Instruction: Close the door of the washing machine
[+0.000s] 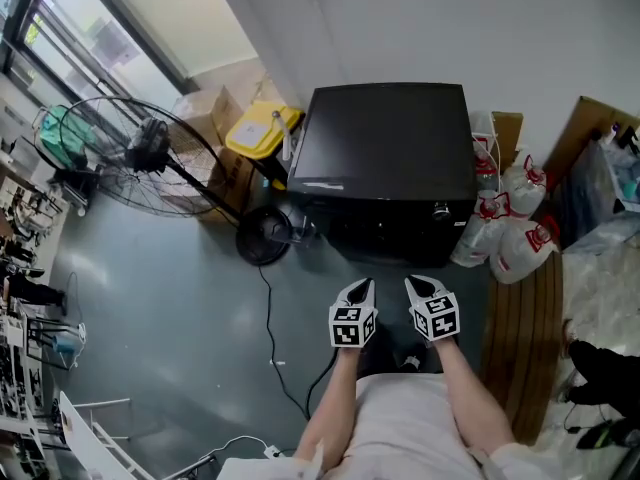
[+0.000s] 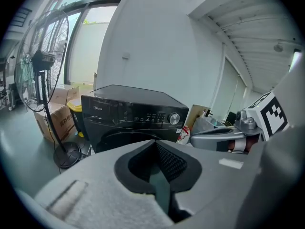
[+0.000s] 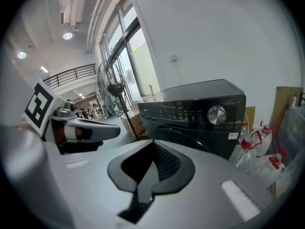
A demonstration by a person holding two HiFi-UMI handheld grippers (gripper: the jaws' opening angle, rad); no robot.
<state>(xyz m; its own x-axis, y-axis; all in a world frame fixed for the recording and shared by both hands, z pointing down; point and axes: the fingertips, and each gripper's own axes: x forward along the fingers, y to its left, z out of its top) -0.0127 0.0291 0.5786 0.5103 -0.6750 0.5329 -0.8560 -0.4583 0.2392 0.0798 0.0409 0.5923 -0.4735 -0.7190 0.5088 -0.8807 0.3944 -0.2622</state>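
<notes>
A black front-loading washing machine (image 1: 385,163) stands against the white wall, with a silver dial (image 3: 217,115) on its control panel. Its round door (image 2: 121,138) lies flush with the front in both gripper views. My left gripper (image 1: 360,290) and right gripper (image 1: 422,286) hang side by side just in front of the machine, a short way off it, and touch nothing. Both are shut with nothing between the jaws. In the left gripper view the jaw tips (image 2: 155,144) meet; in the right gripper view the tips (image 3: 153,144) meet too.
A large floor fan (image 1: 125,153) stands left of the machine, its round base (image 1: 264,235) and cable on the grey floor. Cardboard boxes (image 1: 215,118) and a yellow bin (image 1: 262,130) sit behind it. White bags (image 1: 505,218) and wooden boards (image 1: 520,338) crowd the right side.
</notes>
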